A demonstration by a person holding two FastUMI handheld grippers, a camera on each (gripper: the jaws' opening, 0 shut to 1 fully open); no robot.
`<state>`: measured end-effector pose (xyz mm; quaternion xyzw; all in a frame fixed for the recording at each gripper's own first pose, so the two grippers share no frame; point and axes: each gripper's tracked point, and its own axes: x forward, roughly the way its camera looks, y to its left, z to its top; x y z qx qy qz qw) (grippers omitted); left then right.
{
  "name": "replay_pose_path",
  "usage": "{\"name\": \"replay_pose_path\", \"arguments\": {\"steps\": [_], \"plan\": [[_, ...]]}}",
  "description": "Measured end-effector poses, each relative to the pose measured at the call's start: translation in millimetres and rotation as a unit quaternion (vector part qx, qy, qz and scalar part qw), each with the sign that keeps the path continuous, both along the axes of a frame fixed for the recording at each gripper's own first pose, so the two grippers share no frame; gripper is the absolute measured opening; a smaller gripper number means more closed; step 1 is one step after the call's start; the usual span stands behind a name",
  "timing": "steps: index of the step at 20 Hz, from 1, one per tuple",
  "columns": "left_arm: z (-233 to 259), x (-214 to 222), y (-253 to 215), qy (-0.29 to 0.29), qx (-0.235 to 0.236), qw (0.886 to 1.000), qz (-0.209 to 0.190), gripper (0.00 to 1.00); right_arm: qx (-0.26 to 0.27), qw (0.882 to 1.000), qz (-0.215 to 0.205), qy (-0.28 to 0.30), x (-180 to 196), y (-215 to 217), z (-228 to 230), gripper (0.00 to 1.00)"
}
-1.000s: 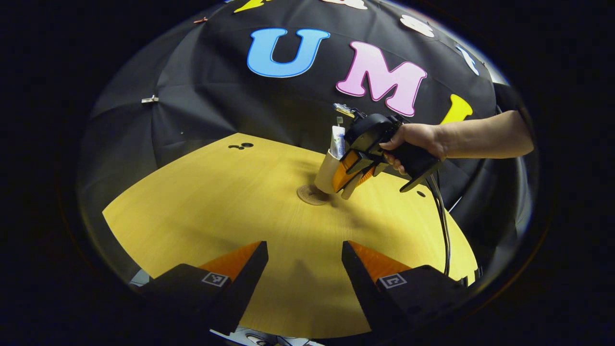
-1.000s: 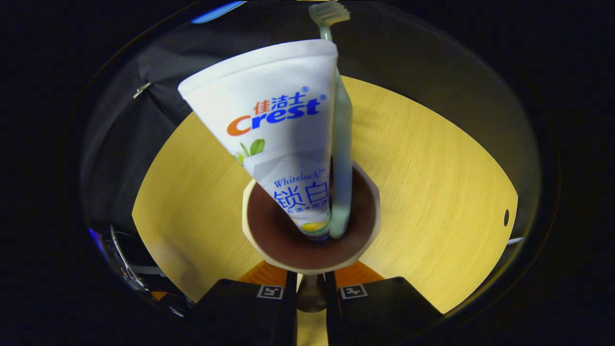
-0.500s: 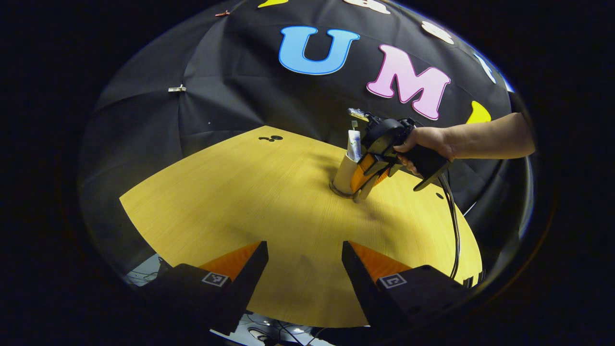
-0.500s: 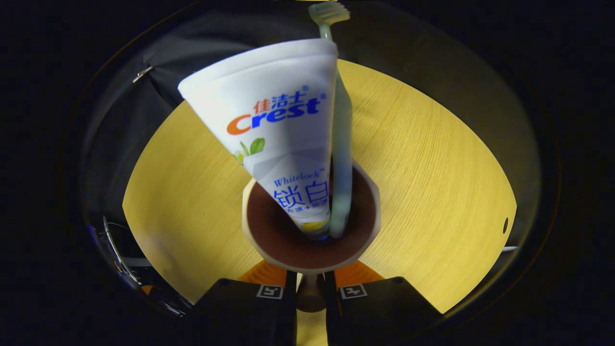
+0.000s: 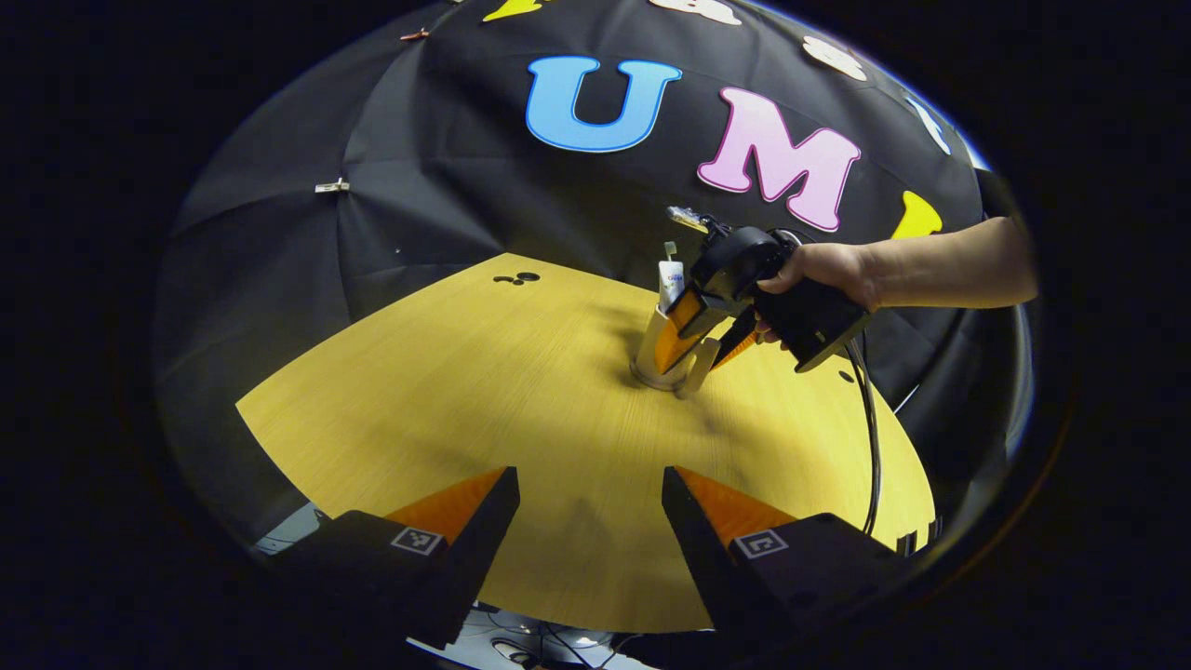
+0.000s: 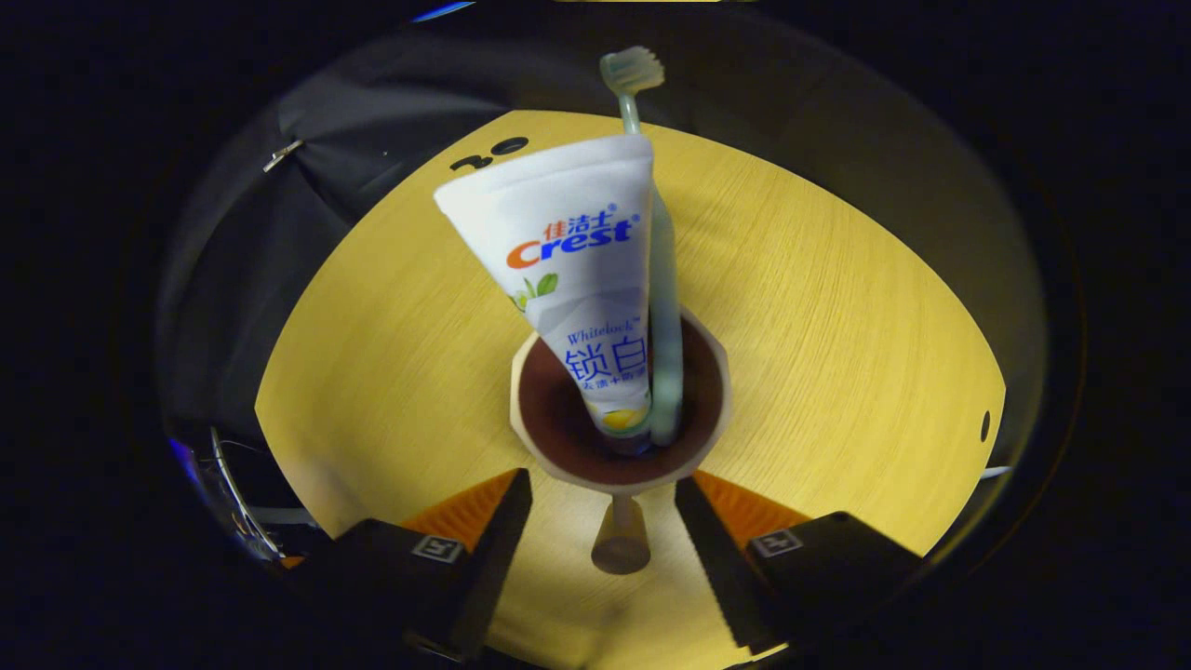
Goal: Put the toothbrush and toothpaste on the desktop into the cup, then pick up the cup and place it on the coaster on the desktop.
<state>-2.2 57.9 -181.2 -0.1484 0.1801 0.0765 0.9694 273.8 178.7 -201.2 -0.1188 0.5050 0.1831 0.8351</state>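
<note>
Right gripper view: the right gripper (image 6: 603, 521) is spread open, fingers either side of the cup's handle (image 6: 621, 542) without touching it. The cup (image 6: 622, 470) sits at 12 o'clock, apparently on the coaster (image 5: 651, 380), holding toothpaste (image 6: 577, 279) and toothbrush (image 6: 662, 307) upright. Withdrawing probably means backing toward 6 o'clock, along the handle. The left gripper (image 5: 591, 521) is open, well apart.

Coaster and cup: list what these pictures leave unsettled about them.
- Coaster: in the left gripper view only a thin edge shows under the cup; whether the cup sits centred is too small to tell.
- In the right gripper view the cup itself covers the coaster.
- Cup bottom: hidden by the toothpaste and toothbrush.
- Cup's far wall, left gripper view: blocked by the right hand-held gripper.
</note>
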Motion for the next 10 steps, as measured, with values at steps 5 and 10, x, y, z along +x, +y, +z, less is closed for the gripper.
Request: {"name": "replay_pose_path", "arguments": {"steps": [5,10], "plan": [[23,-10,-8,-0.012,0.012,1.000,-0.018,0.98,0.050,0.997,-0.022,-0.048,-24,-10,58,0.99],[49,-21,-28,-0.026,0.022,0.997,-0.064,0.98,0.082,0.986,-0.044,-0.139,-56,-36,132,0.99]]}}
